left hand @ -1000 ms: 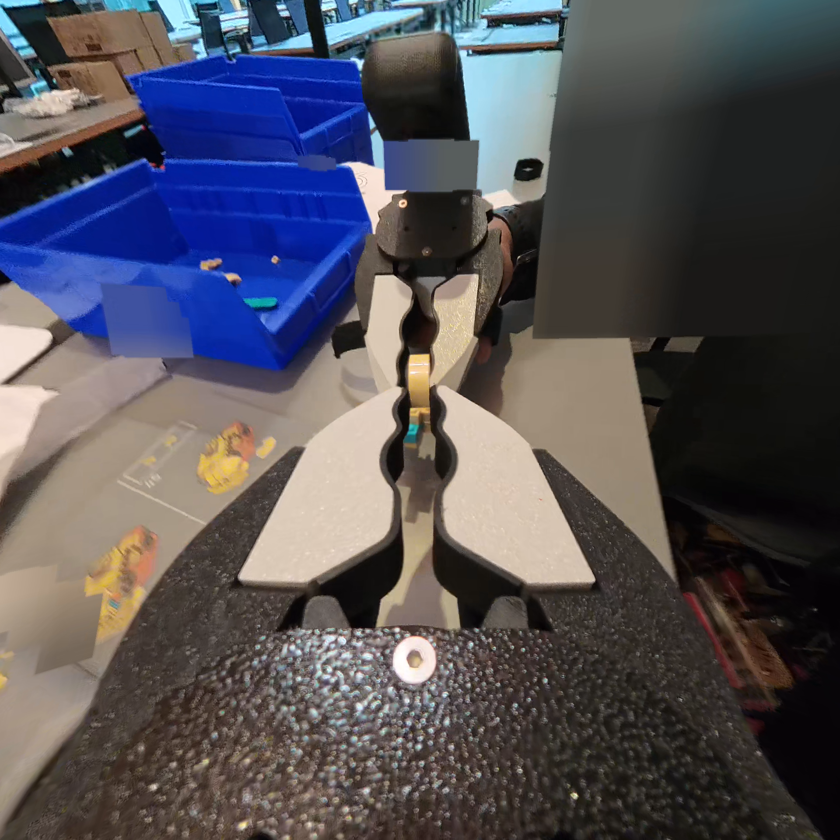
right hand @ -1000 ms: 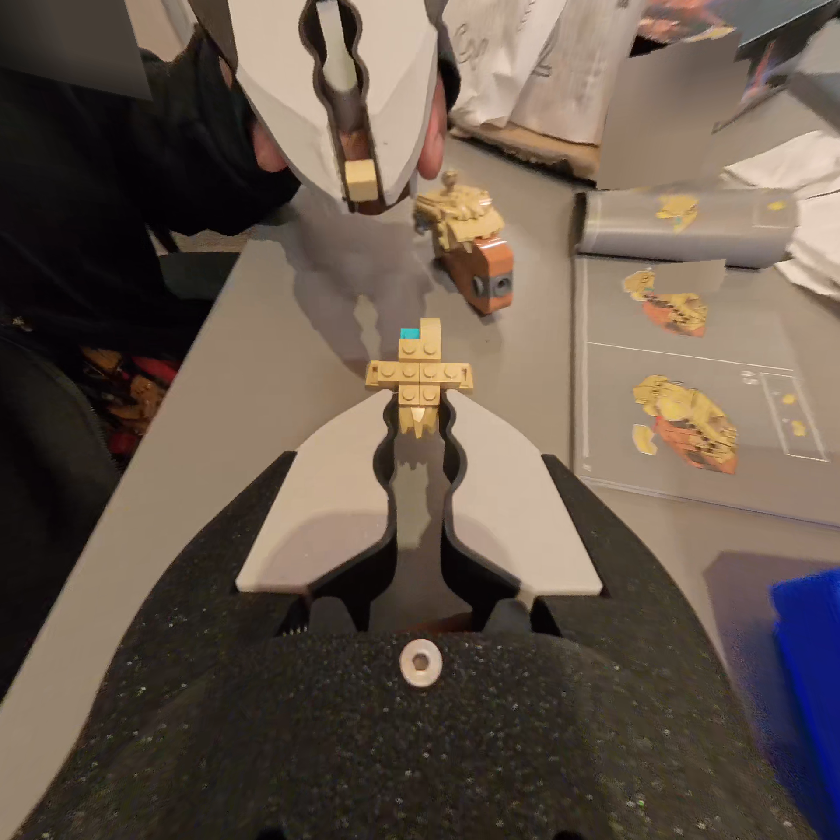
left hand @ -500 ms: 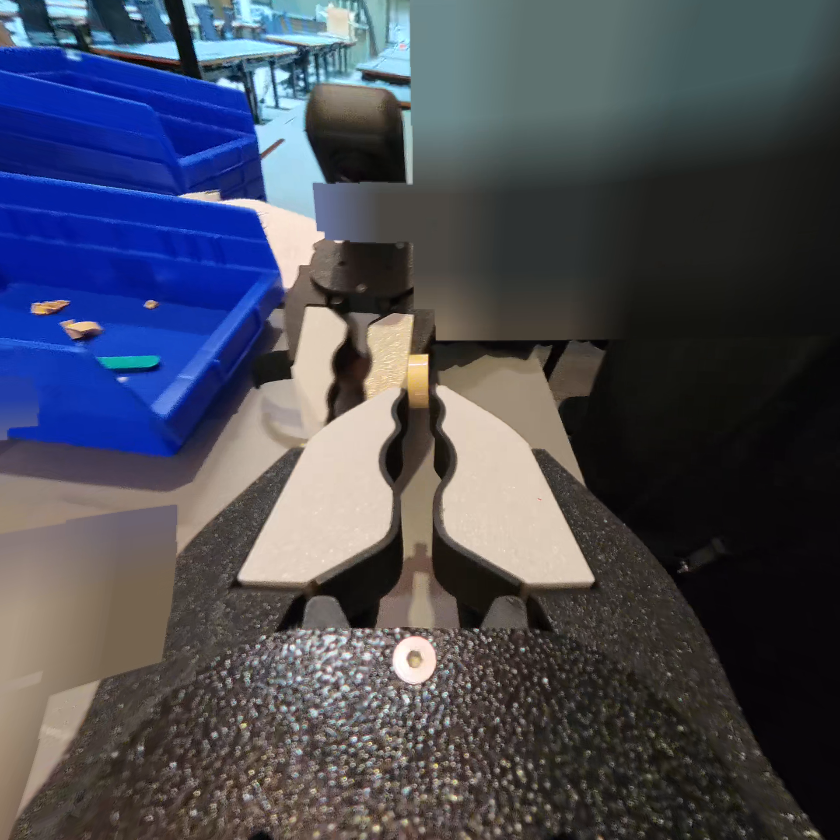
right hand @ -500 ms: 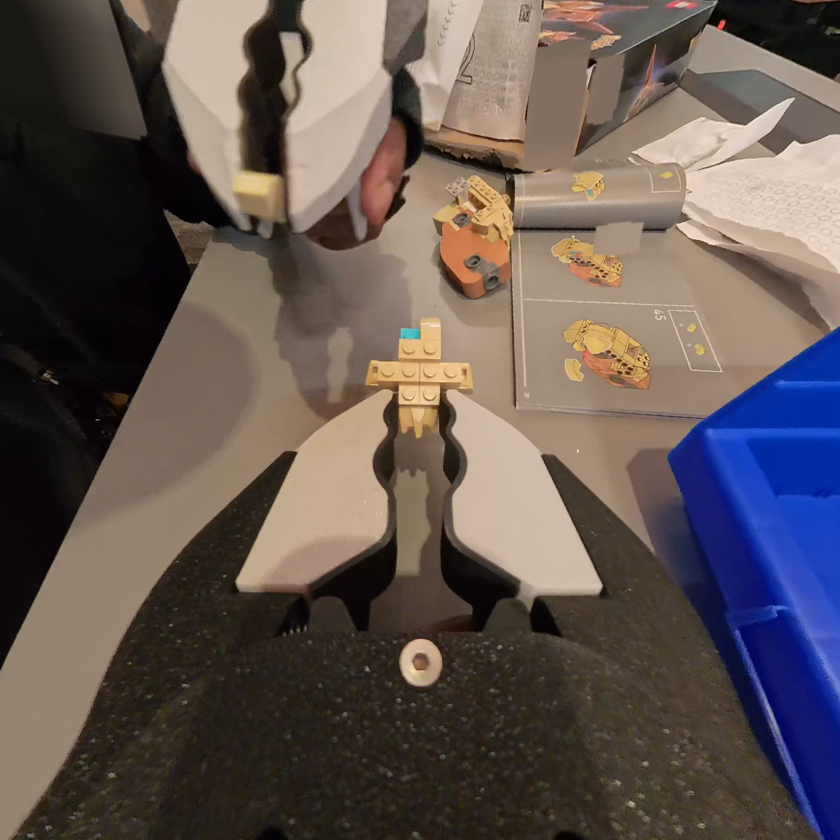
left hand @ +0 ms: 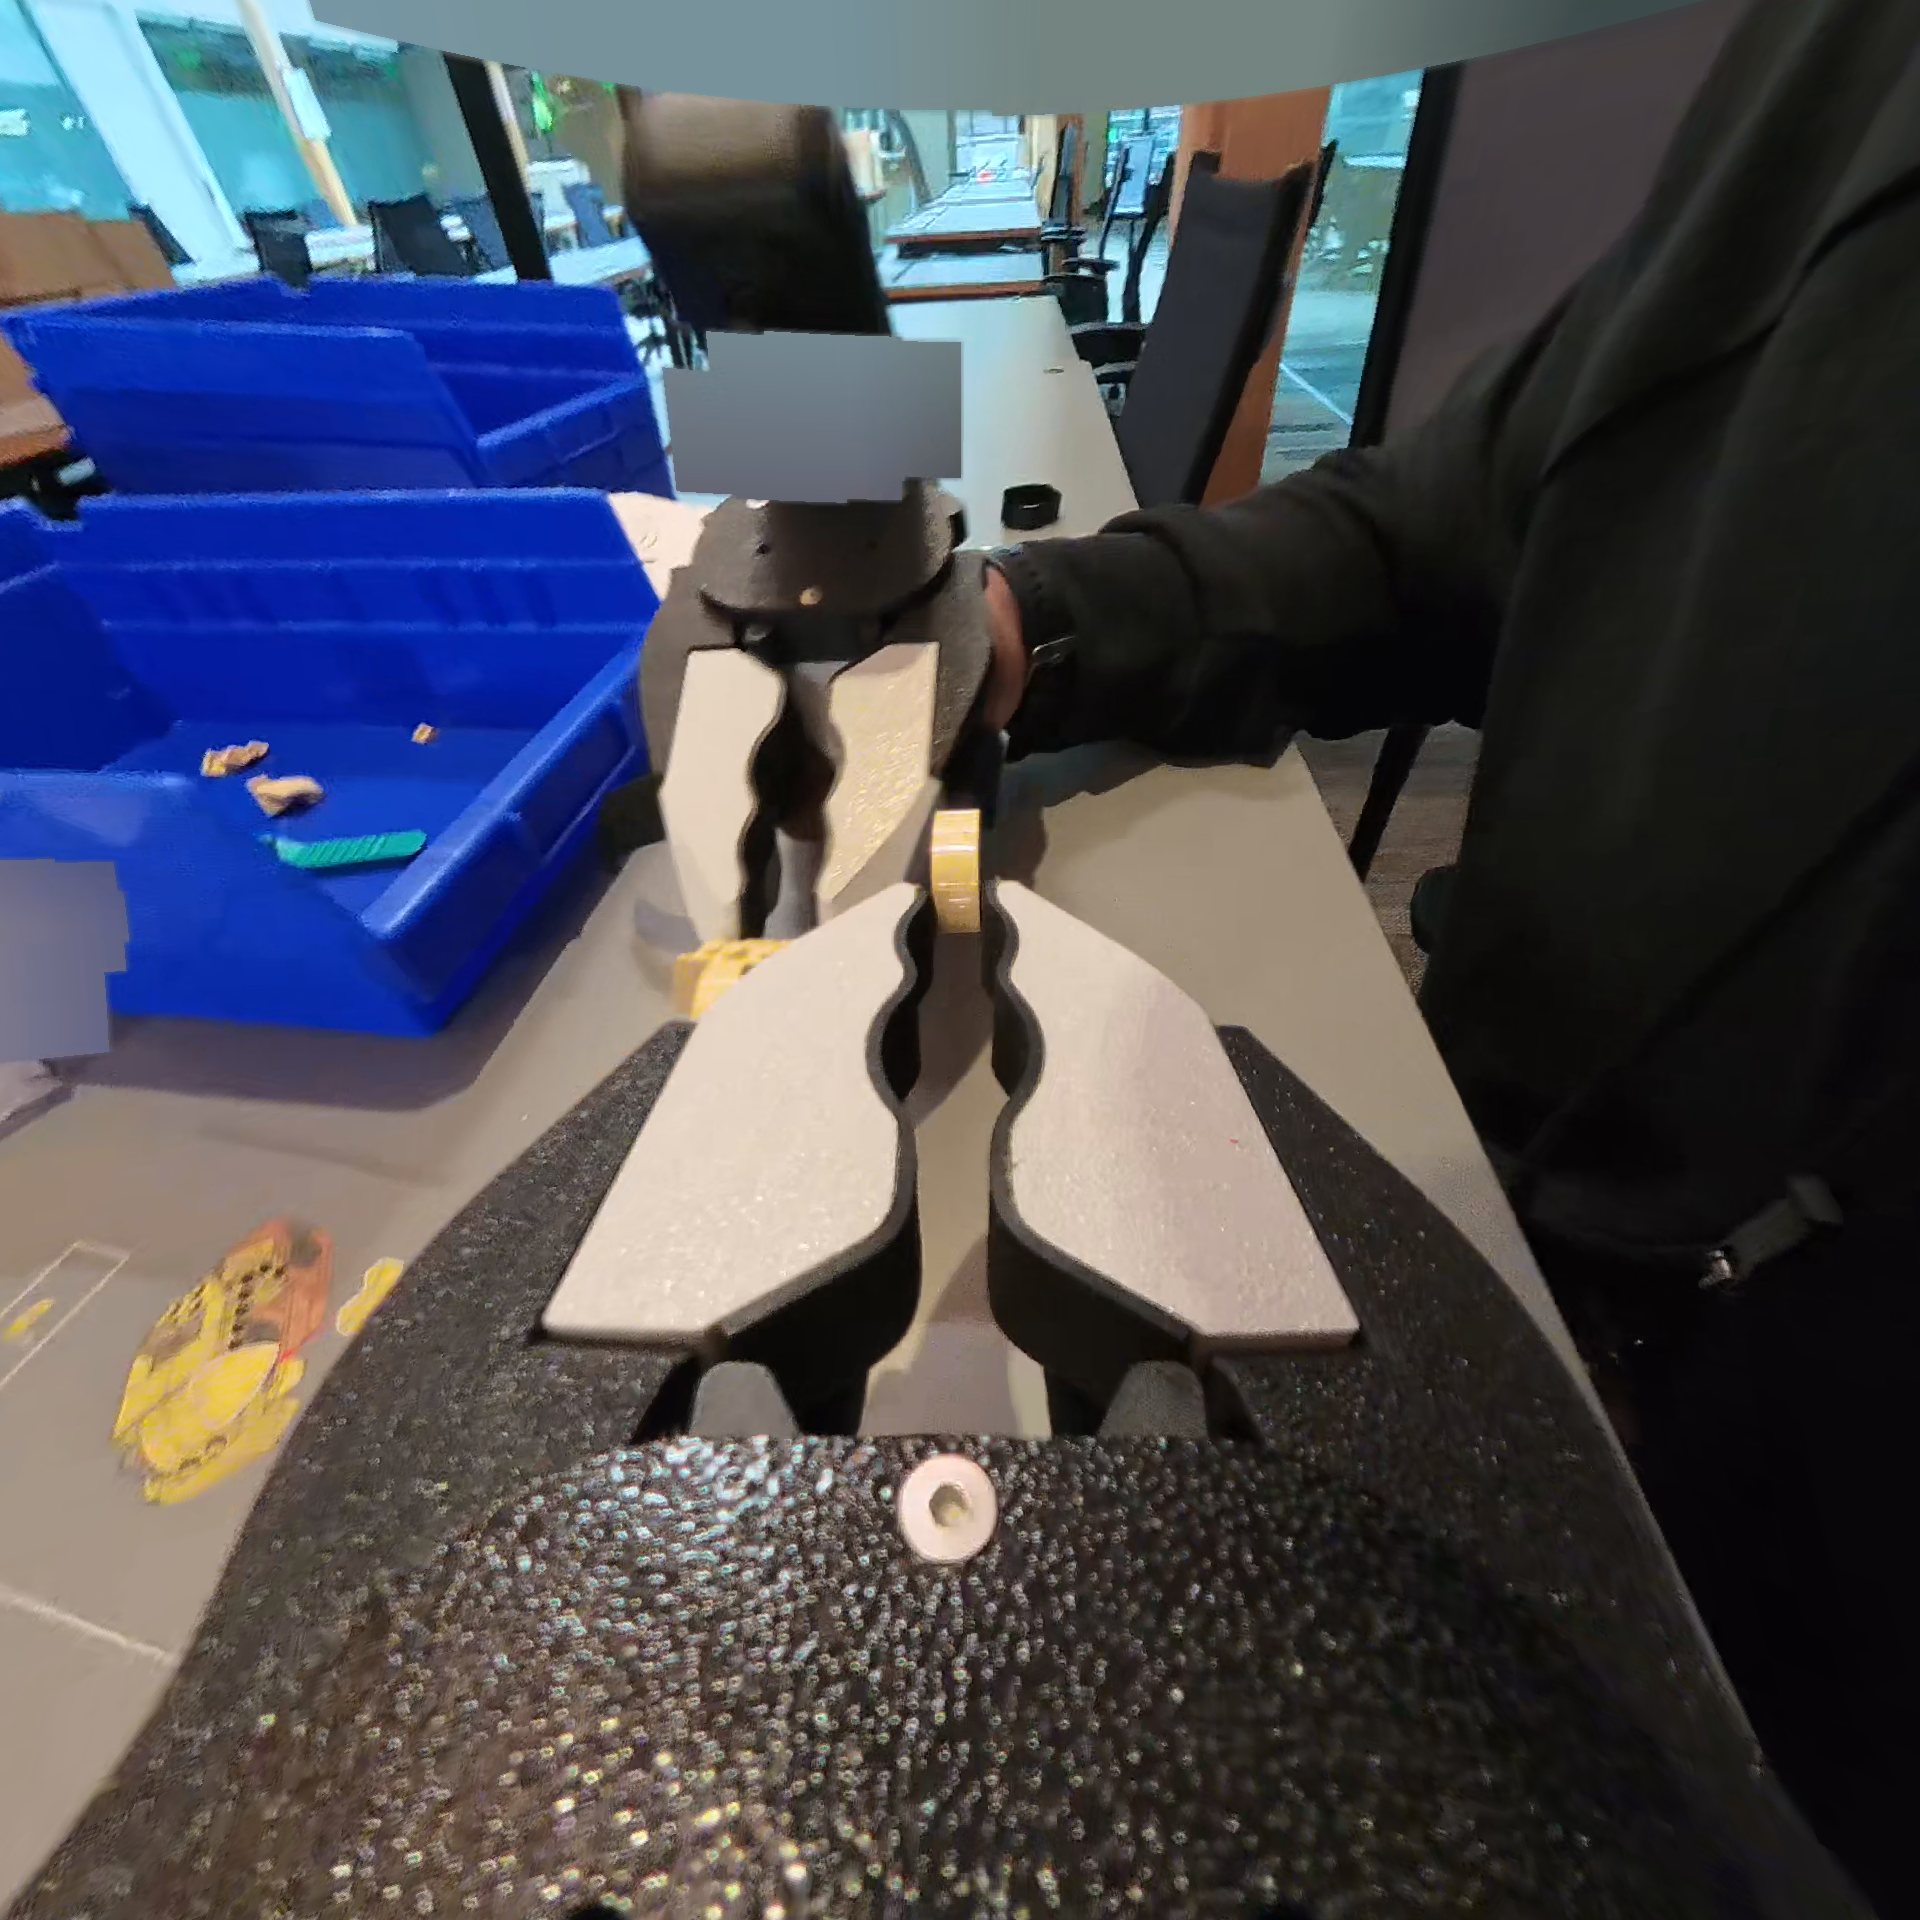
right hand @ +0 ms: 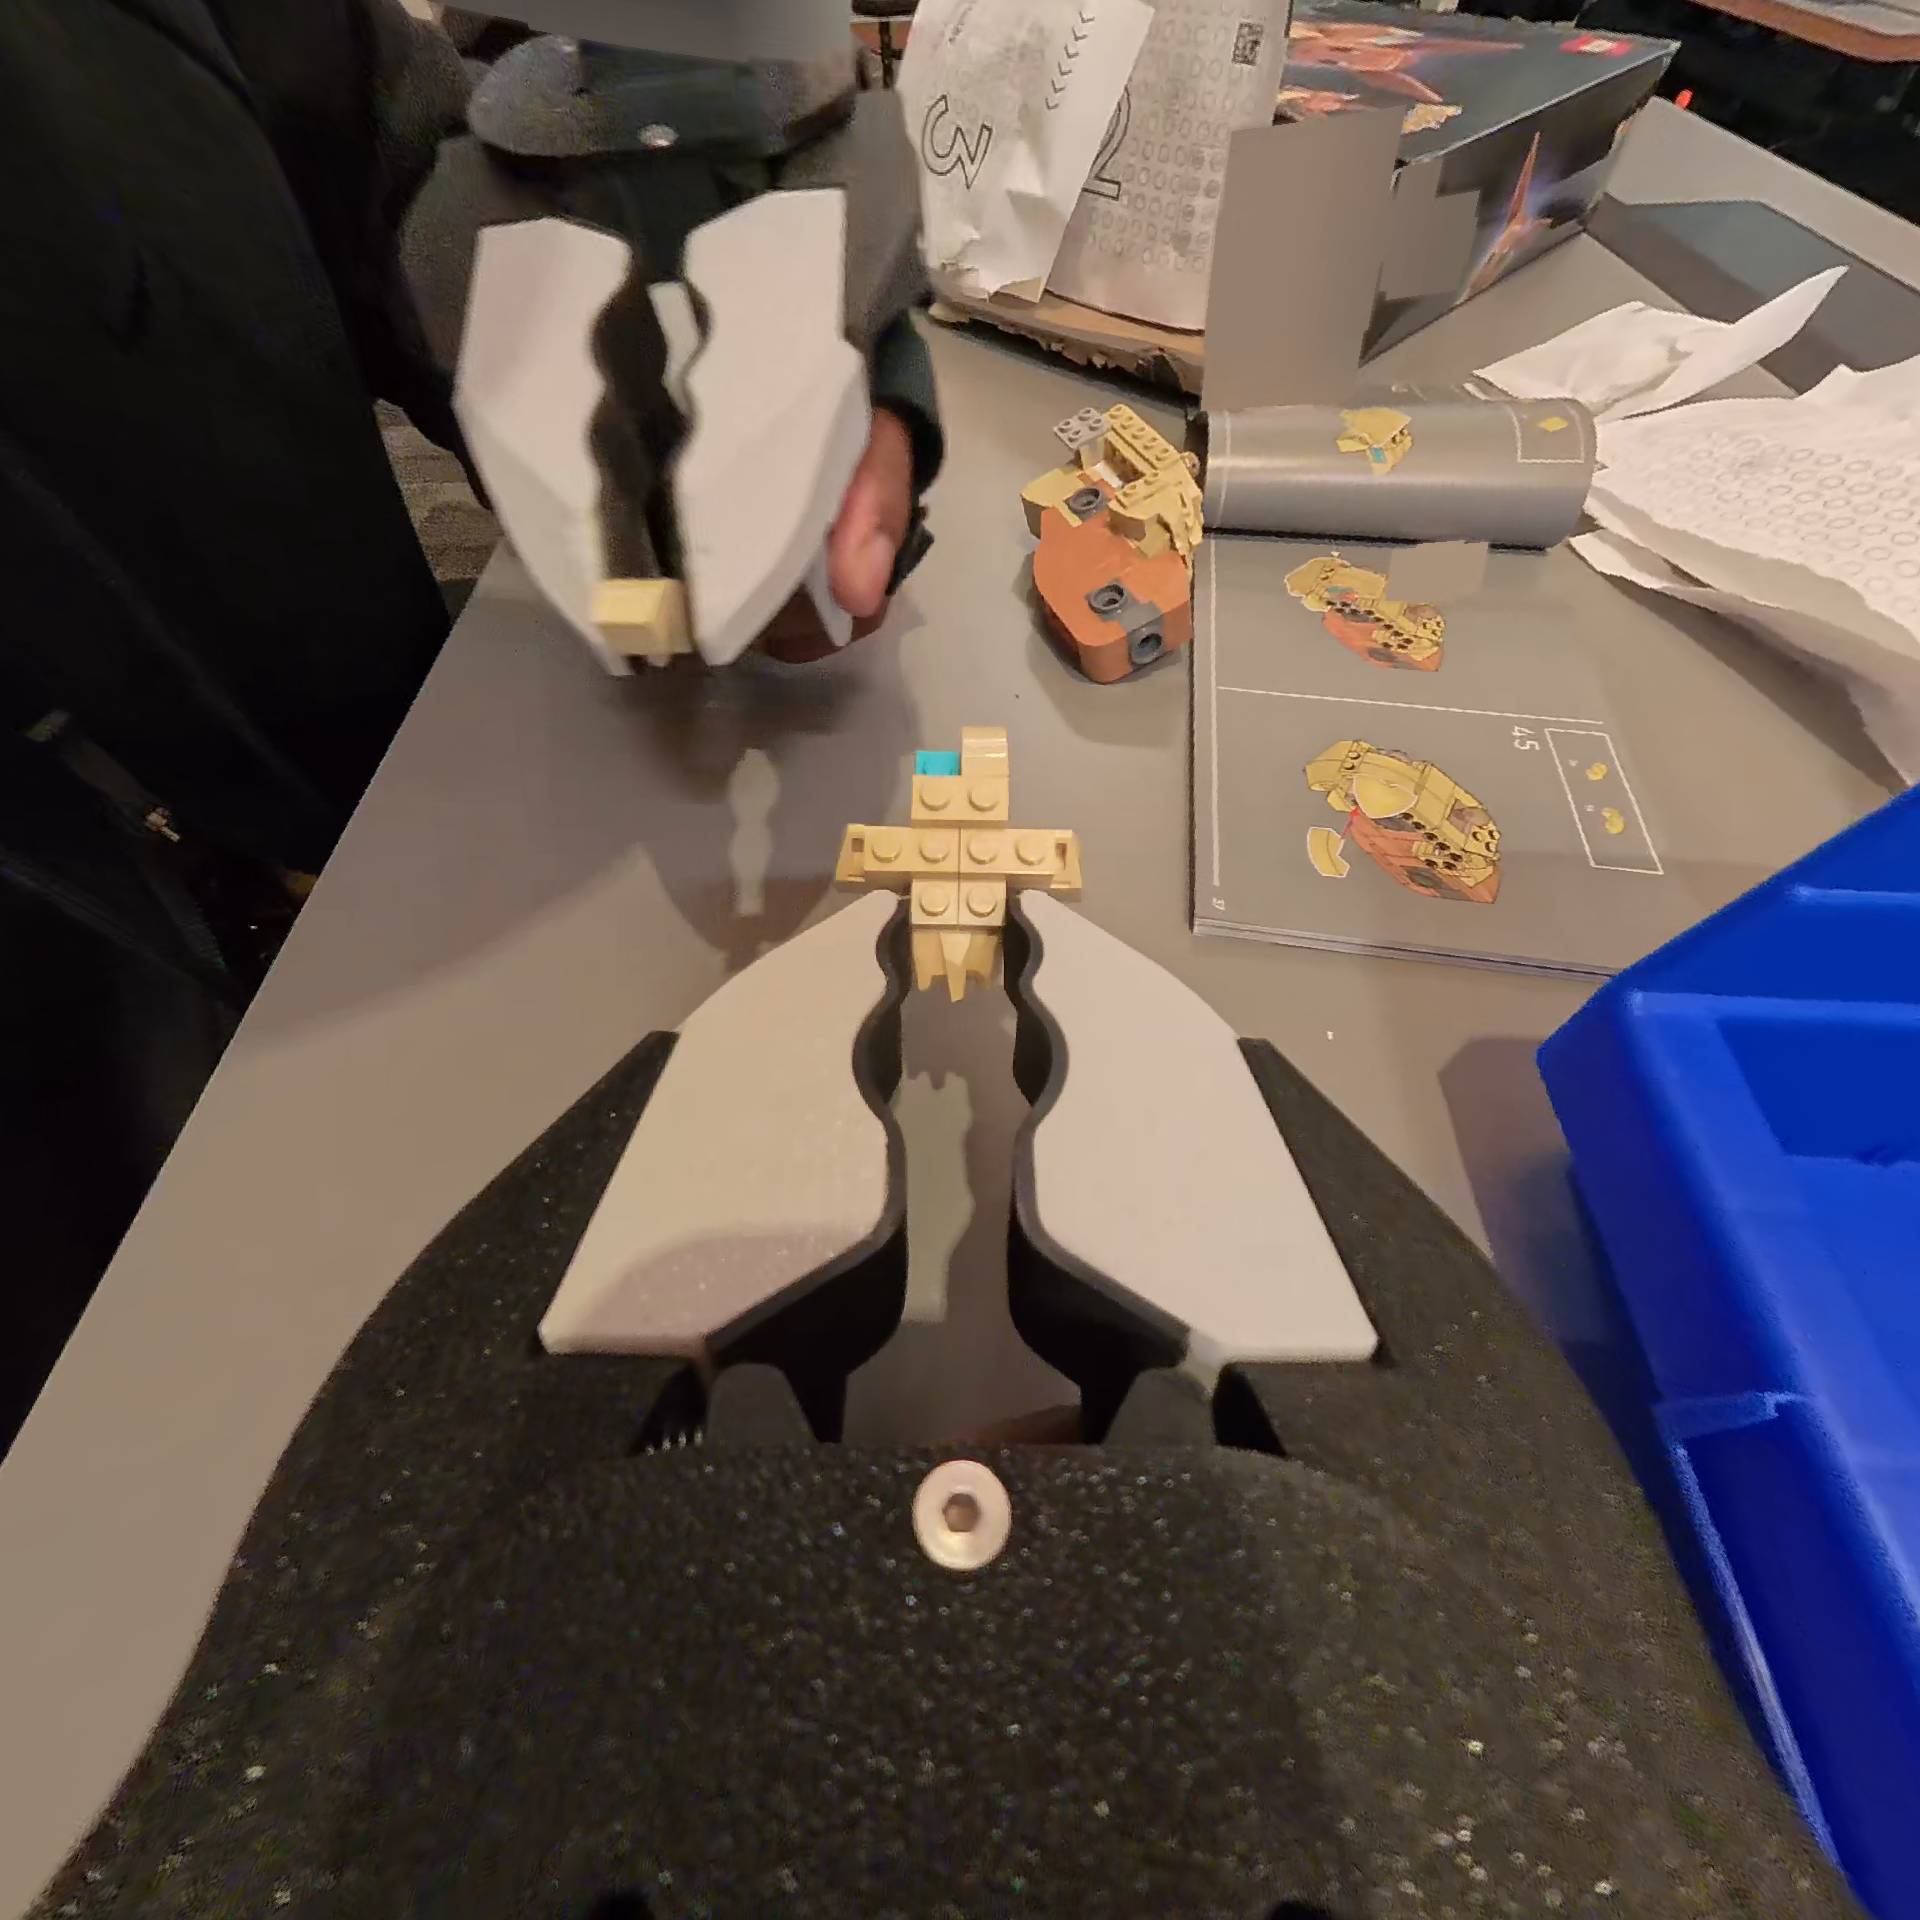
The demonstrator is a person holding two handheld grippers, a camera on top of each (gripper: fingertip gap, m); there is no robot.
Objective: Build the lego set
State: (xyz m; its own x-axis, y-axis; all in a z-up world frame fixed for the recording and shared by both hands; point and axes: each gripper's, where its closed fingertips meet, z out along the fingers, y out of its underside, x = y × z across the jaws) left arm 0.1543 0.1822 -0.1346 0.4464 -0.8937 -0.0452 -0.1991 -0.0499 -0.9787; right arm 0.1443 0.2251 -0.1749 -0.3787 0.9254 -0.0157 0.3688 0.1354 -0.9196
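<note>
My left gripper (left hand: 956, 914) is shut on a small tan brick piece (left hand: 956, 871) that sticks out past the fingertips. It also shows in the right wrist view (right hand: 639, 623), held above the grey table (right hand: 468, 935) with the tan piece (right hand: 629, 618) at its tips. My right gripper (right hand: 958, 925) is shut on a cross-shaped tan brick assembly (right hand: 961, 847) with a small teal part at its far end. The right gripper shows in the left wrist view (left hand: 790, 831), beyond and to the left of the left fingertips, with part of the tan assembly (left hand: 722, 966) below it.
A brown and tan brick model (right hand: 1117, 540) stands on the table beside an open instruction booklet (right hand: 1403, 769). Blue bins (left hand: 312, 748) hold a few loose pieces, one bin at the right (right hand: 1766, 1195). Paper bags, a box and a person in dark clothing (left hand: 1662, 623) border the table. The gap from one gripper's tips to the other's is roughly 6 centimeters.
Both grippers keep their hold. The left gripper has swung and shifted relative to the right one, which now sits left of its tips. The right view has tilted to show more table and bin.
</note>
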